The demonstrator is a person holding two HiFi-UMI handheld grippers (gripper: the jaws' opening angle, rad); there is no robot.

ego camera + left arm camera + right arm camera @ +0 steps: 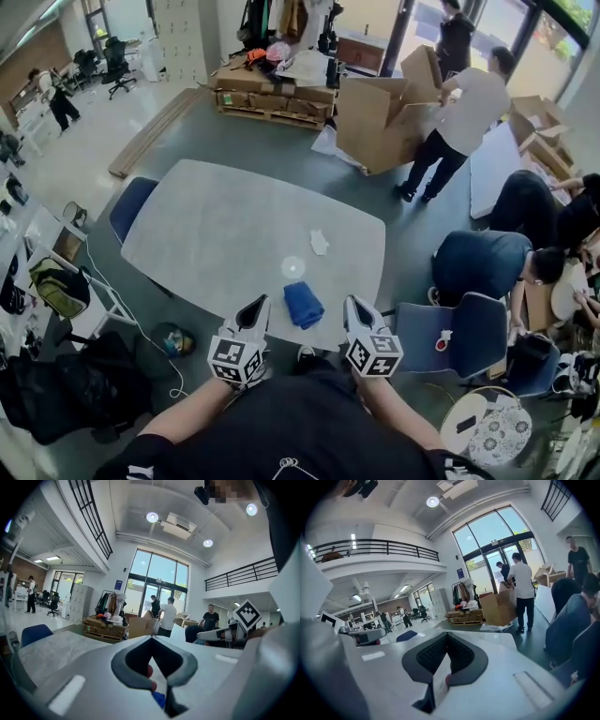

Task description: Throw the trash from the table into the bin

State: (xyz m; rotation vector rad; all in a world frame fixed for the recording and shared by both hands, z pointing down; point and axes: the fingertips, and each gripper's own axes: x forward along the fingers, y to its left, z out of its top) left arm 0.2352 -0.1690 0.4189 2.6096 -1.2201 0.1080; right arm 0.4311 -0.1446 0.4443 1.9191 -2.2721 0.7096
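Grey floor runs through a tall hall with glass doors and a railed balcony. A blue sign (118, 584) beside the doors is too small to read. Cardboard boxes (375, 117) and a loaded pallet (272, 98) stand past a pale grey table (216, 234); a person in a white shirt (459, 112) bends over the boxes.

The trash lies on the table's near right part: a blue cloth (303, 305) close to the edge, a pale round piece (293, 267) just beyond it, and a crumpled white paper (320, 243) further on.

The left gripper (260, 303) and the right gripper (352, 303) hover at the near edge on either side of the cloth, not touching it. Each has its jaws pressed together with nothing between them. Their cubes carry black-and-white square markers.
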